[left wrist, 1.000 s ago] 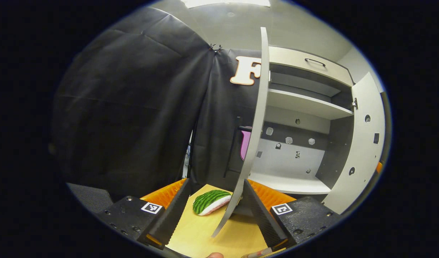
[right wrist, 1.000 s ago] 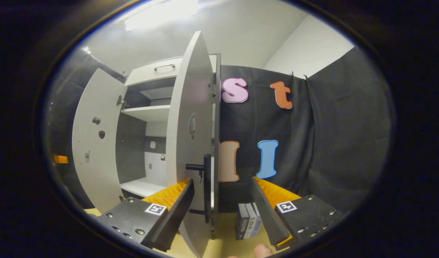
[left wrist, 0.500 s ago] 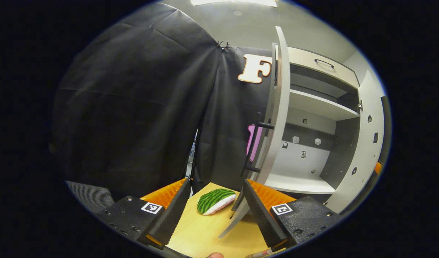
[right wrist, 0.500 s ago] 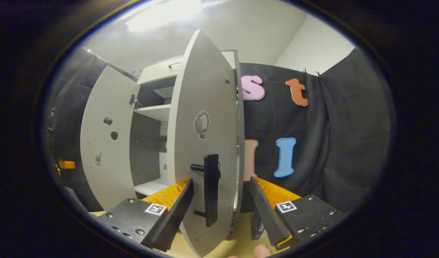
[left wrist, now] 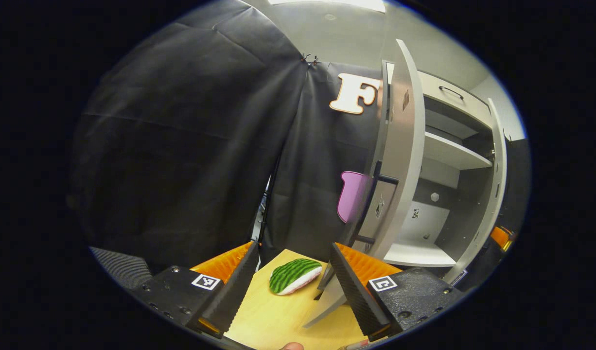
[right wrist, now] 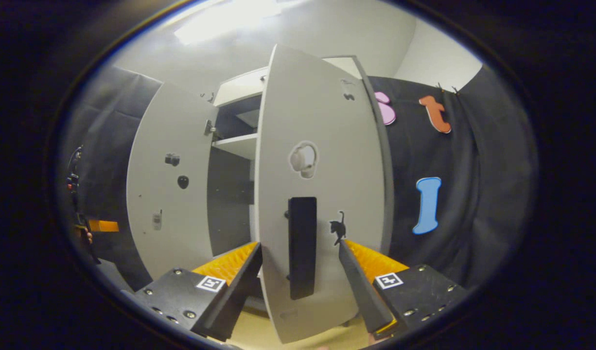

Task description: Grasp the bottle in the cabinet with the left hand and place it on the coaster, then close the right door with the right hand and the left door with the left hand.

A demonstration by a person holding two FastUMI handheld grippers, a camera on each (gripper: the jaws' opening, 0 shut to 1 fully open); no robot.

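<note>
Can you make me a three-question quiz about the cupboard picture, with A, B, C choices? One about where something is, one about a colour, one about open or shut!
1. Where is the striped watermelon toy?
A. On the wooden table
B. On a cupboard shelf
C. Inside the gripper

2. What colour is the right door's handle?
A. Red
B. Black
C. Yellow

3. How are the cupboard doors?
A. Both shut tight
B. Both taken off
C. Both partly open

Answers: 1 A, it lies on the table ahead of the left gripper. 2 B, the handle is a black bar on the right door. 3 C, shelves show between the right door and the left door.
</note>
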